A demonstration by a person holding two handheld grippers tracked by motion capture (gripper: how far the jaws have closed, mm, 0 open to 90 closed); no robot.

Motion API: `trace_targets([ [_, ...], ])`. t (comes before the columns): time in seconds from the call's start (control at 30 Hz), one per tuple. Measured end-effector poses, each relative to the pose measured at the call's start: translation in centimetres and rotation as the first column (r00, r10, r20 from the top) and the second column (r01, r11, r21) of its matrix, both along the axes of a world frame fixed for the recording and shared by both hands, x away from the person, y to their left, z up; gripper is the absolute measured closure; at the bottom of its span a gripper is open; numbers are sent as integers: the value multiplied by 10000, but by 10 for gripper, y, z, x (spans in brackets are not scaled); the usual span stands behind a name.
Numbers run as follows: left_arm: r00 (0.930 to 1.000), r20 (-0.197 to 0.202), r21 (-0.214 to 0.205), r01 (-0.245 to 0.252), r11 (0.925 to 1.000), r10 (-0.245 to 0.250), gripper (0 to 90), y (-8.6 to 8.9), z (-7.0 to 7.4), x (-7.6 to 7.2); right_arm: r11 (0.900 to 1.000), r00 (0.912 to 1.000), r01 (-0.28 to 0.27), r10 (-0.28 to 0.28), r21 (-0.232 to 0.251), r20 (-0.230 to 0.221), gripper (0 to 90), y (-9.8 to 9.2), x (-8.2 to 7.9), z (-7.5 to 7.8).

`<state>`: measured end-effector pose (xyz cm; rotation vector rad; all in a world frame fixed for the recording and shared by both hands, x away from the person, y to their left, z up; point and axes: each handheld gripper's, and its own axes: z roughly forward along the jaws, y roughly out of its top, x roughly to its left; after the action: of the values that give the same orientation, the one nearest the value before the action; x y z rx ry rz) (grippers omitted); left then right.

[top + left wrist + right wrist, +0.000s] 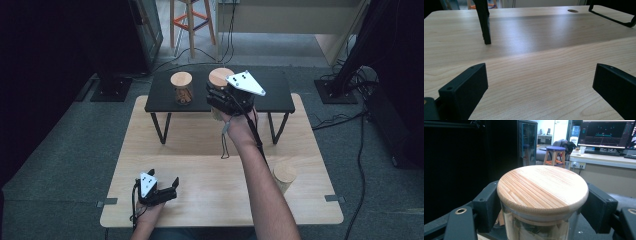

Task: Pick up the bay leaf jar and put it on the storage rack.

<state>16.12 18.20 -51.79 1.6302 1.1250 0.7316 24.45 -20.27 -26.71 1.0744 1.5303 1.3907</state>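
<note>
At the left, we see the left gripper (161,189) resting low on the tabletop (210,170), its jaws spread wide with nothing but bare wood between them. In the left gripper view a black leg (484,22) of the shelf (165,100) stands well ahead of the left jaw, and the shelf's other foot (614,18) lies ahead of the right jaw.

Moving right, a jar with brown contents (182,88) stands upright on the shelf, well apart from either gripper.

Next comes the right gripper (223,100), held over the shelf. Its jaws are clamped on the jar (541,220), one pad against each side of the glass just under the wooden lid (541,186). The jar sits upright between the jaws, its long axis vertical and the lid facing up. We cannot see its base: the bottom of the right gripper view cuts it off, and in the high view the gripper covers most of the glass, so we cannot tell whether it touches the shelf. Its contents look pale and papery but are hard to make out.

Farthest right, a third jar (284,176) stands on the tabletop beside the forearm, partly hidden by it.
</note>
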Motion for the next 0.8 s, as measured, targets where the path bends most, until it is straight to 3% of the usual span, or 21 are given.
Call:
trace_targets([
  [0.53,9999,95,-2,-70,10000,70,0,-1,-1,-2,10000,10000,65,-65,-23,-16,242,12,31,0],
  [0.8,9999,108,-10,-106,9999,106,0,-1,-1,-2,9992,9991,402,-401,44,-98,242,18,41,2],
])
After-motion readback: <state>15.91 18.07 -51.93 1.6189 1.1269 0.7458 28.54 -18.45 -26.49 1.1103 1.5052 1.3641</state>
